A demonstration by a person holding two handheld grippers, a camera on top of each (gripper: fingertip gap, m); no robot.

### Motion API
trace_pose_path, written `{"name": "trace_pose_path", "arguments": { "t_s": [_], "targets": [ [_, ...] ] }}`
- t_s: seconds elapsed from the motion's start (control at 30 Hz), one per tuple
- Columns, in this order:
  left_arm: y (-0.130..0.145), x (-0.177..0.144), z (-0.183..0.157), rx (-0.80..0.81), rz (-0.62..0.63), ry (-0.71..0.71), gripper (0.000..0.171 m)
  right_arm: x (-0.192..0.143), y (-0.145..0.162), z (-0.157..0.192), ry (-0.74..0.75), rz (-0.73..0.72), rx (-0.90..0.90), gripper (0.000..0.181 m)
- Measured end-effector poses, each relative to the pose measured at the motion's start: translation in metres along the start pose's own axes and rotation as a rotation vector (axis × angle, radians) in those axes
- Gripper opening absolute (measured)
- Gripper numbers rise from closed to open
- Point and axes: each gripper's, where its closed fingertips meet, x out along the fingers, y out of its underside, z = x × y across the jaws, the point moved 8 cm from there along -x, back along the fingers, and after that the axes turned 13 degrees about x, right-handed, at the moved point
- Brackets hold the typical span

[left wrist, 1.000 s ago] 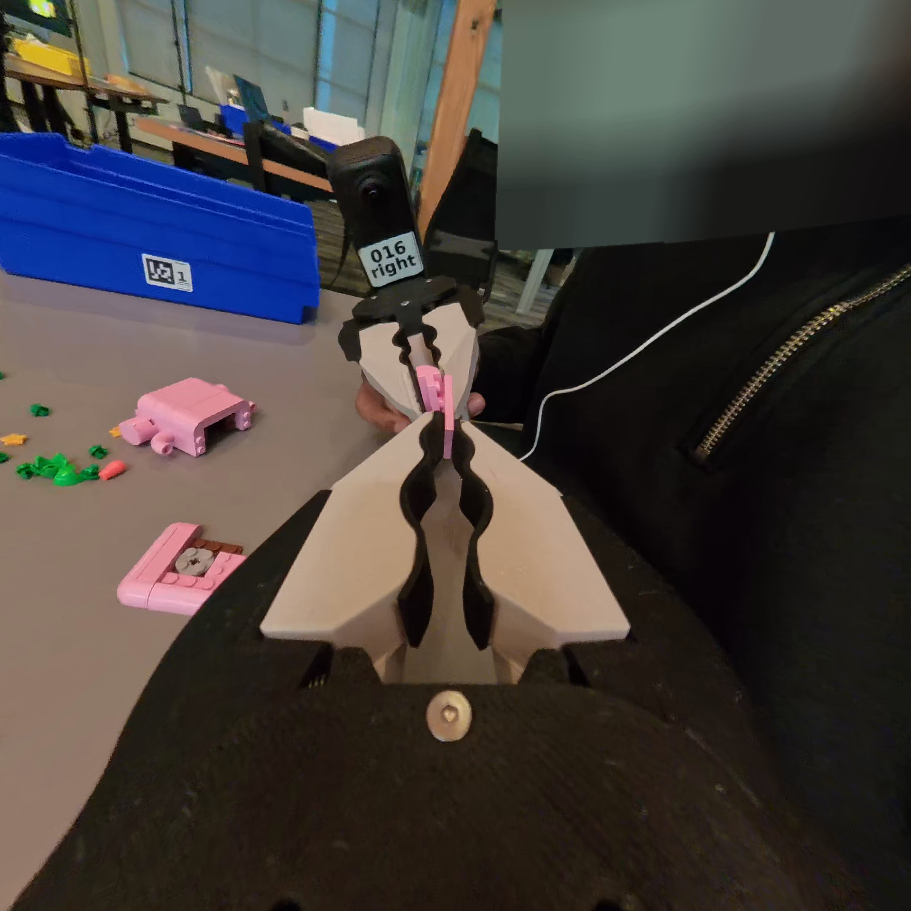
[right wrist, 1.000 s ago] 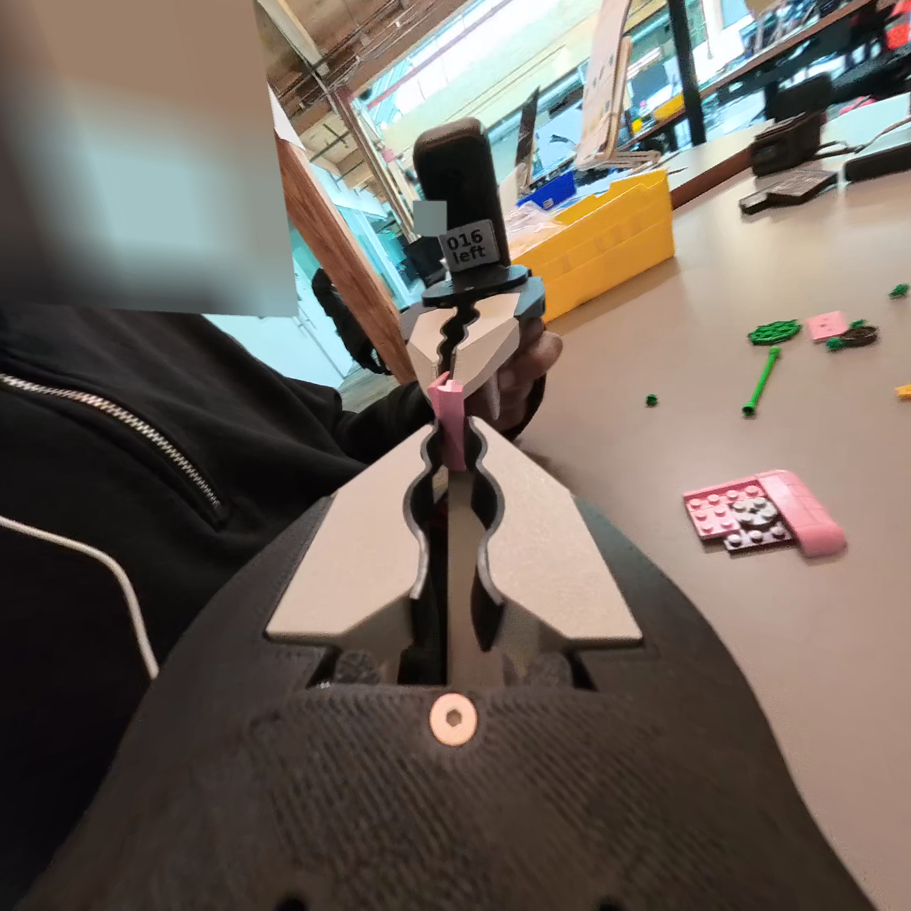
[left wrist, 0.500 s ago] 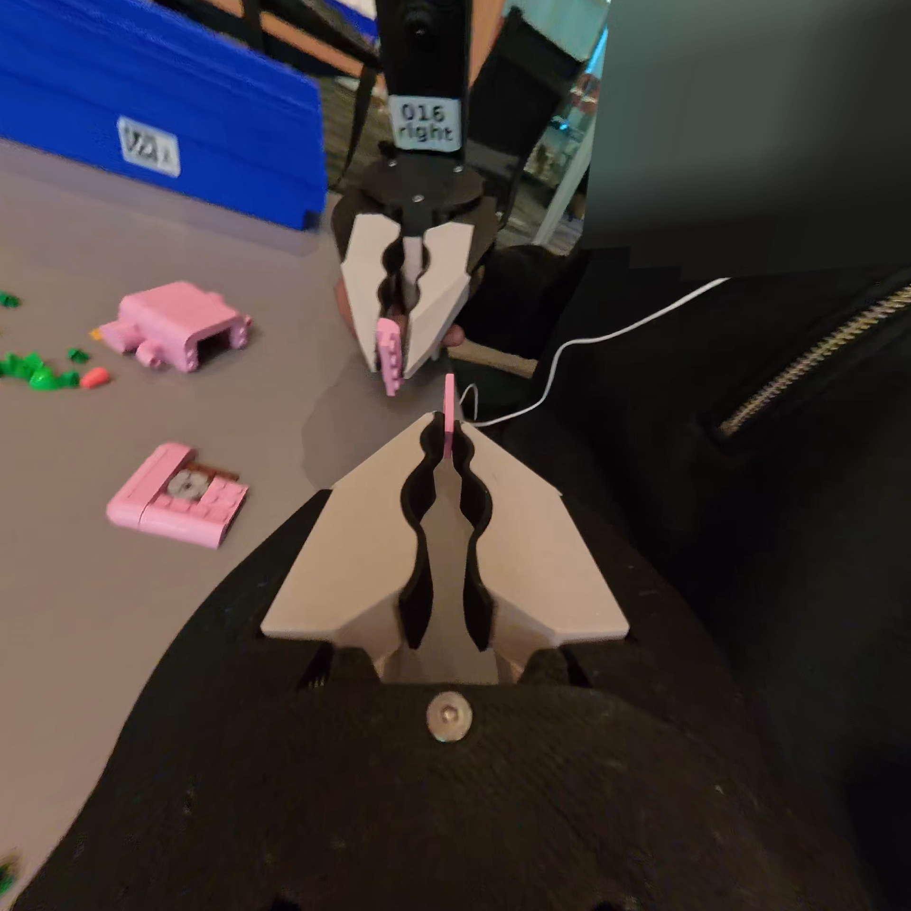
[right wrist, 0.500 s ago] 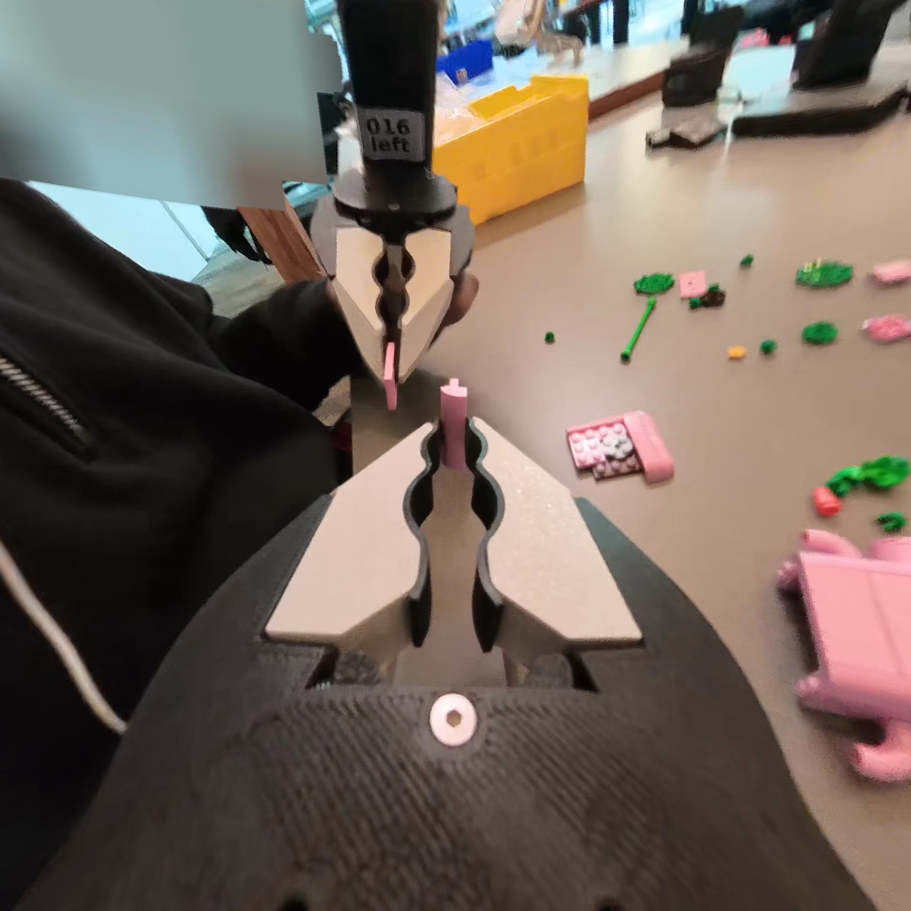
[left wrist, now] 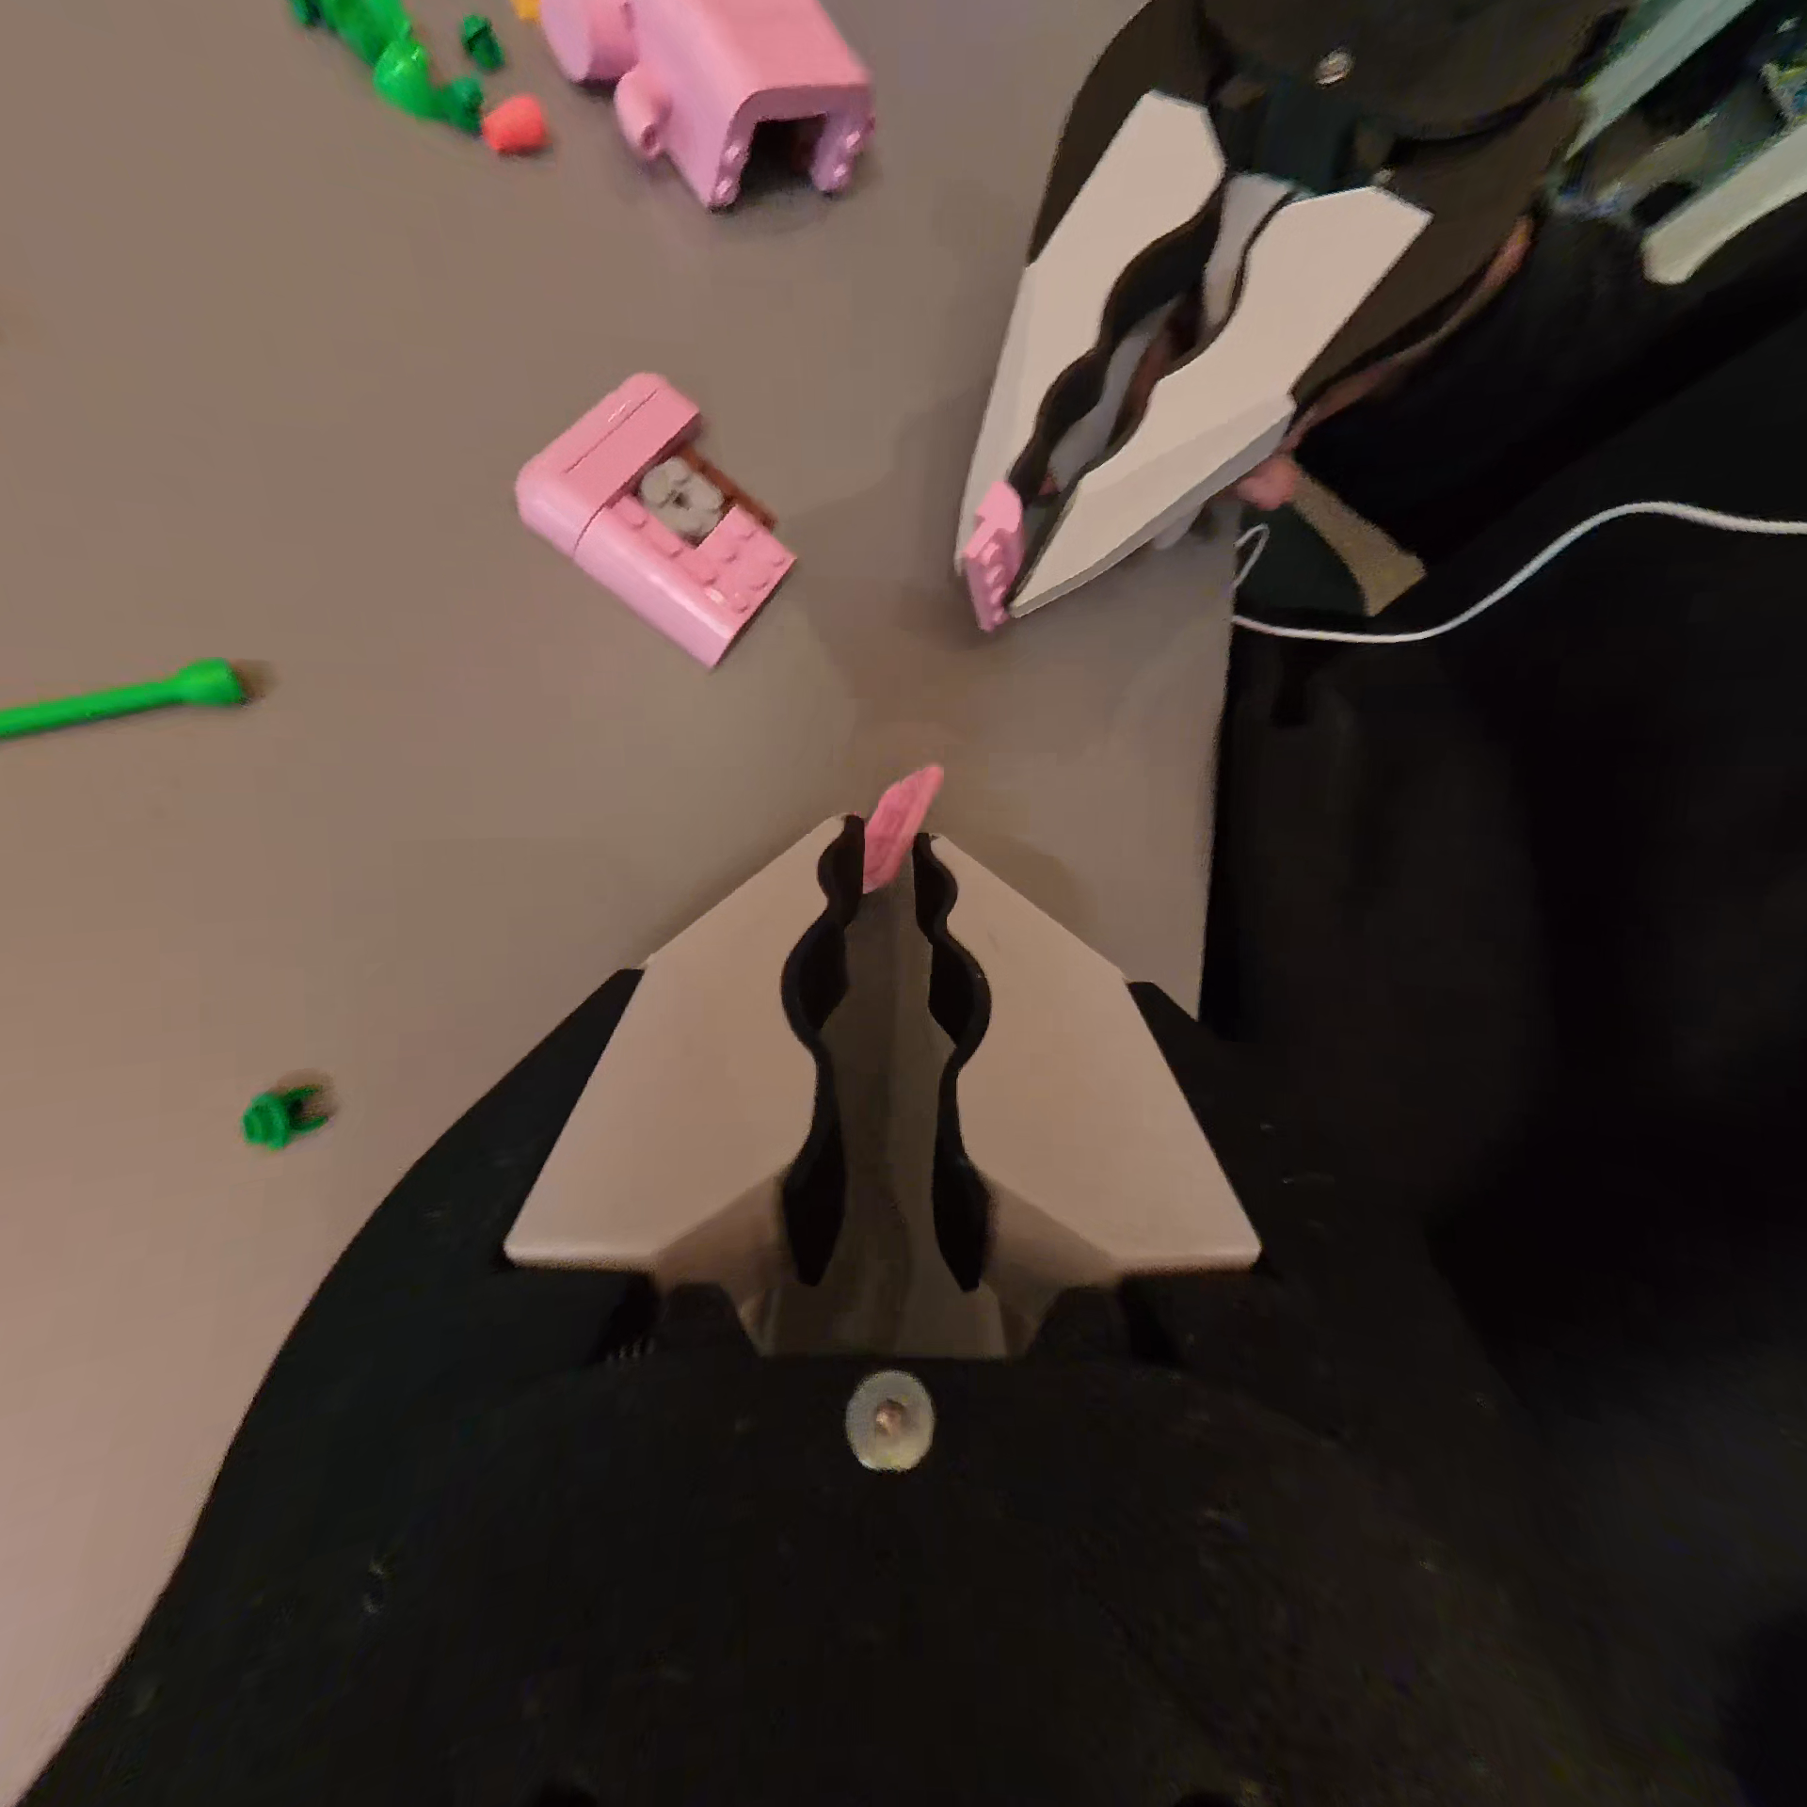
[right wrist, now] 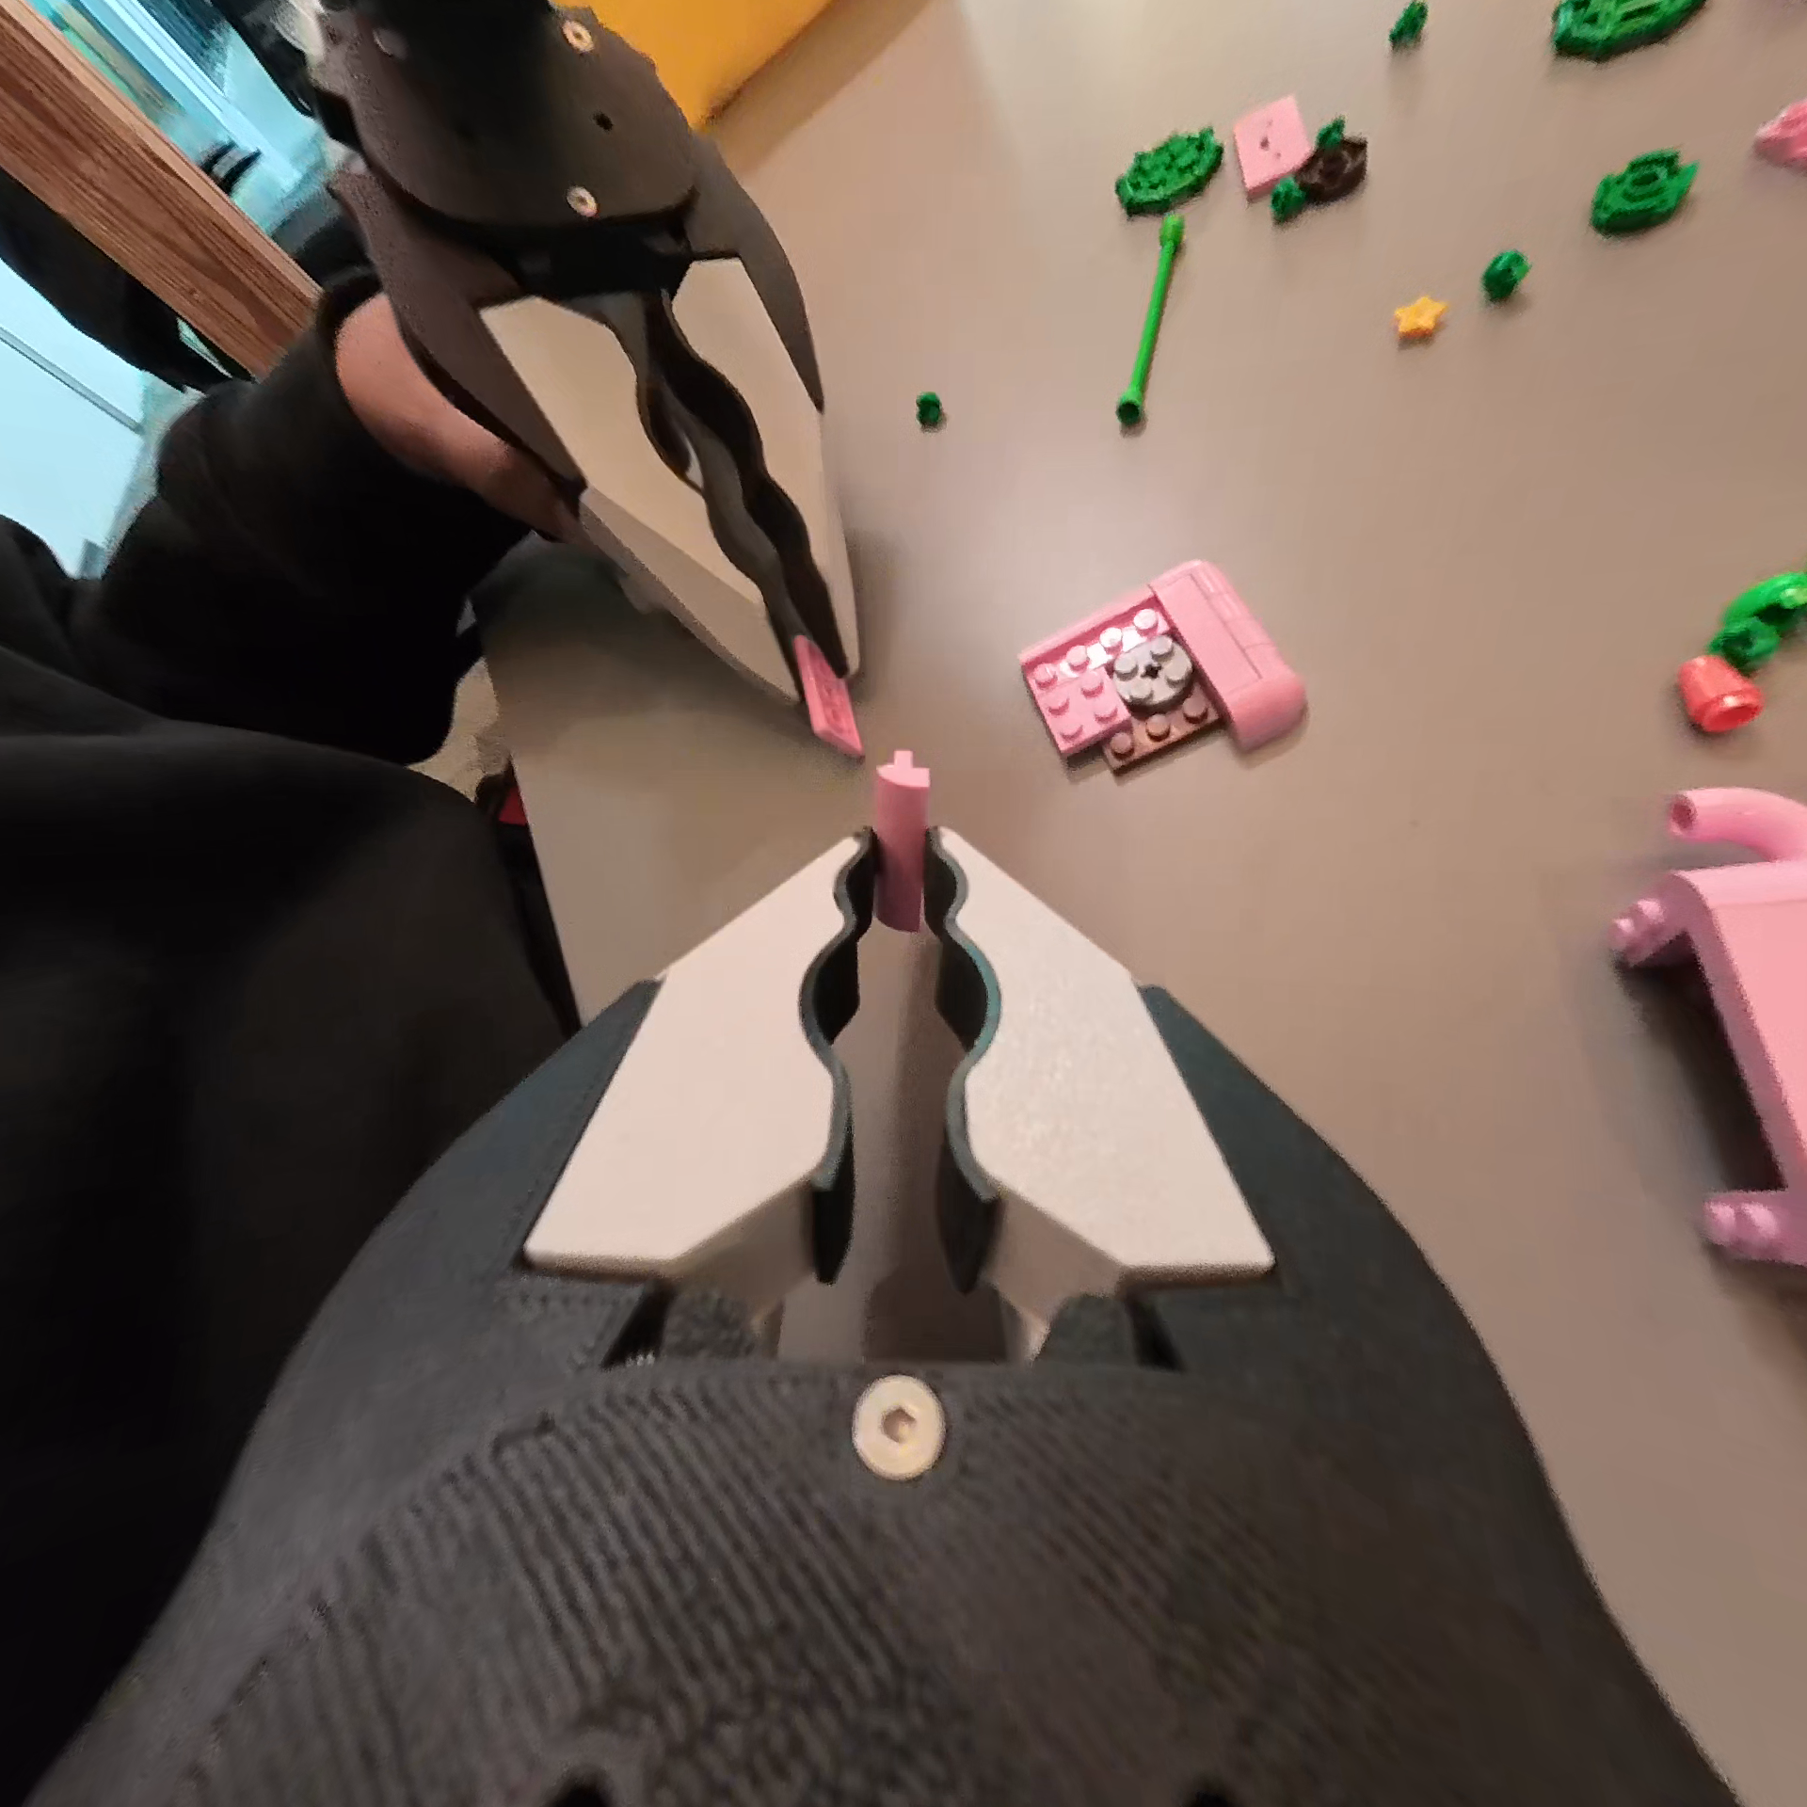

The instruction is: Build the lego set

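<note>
Grey table (right wrist: 1369, 489) carrying pink bricks: flat pink assembly (right wrist: 1164, 670) with a grey round piece and brown plate; larger all-pink body (right wrist: 1740, 997) at the right edge. Green pieces (right wrist: 1168, 171), a green rod (right wrist: 1149, 313), an orange star (right wrist: 1421, 315), a red piece (right wrist: 1718, 694). Both grippers: pale grey fingers, black wavy pads.

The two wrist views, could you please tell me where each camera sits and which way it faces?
Left wrist view: on the left tool, facing down at the gray table; its fingers pinch a thin pink piece.
Right wrist view: on the right tool, facing down; it pinches a pink brick.
Shared: each shows the other tool, the flat pink assembly, and a black sleeve.
</note>
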Motion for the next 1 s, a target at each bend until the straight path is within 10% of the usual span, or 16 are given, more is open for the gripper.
{"name": "trace_pose_path", "arguments": {
  "t_s": [0.27,0.6,0.83,1.0],
  "targets": [
    [-0.010,-0.014,0.007,-0.005,-0.132,-0.089,0.026,-0.004,-0.001,0.005,-0.039,-0.040,-0.013,0.007],
    [-0.037,0.007,-0.022,-0.044,-0.441,0.293,0.023,-0.008,-0.010,0.025,-0.316,-0.121,0.074,0.007],
    [-0.034,0.015,-0.017,-0.124,-0.428,0.281,0.010,-0.010,-0.010,0.030,-0.149,-0.154,-0.148,0.008],
    [-0.028,0.012,-0.004,-0.218,-0.425,0.228,0.001,-0.021,-0.011,0.033,0.168,-0.291,-0.609,0.047]
  ]
}}
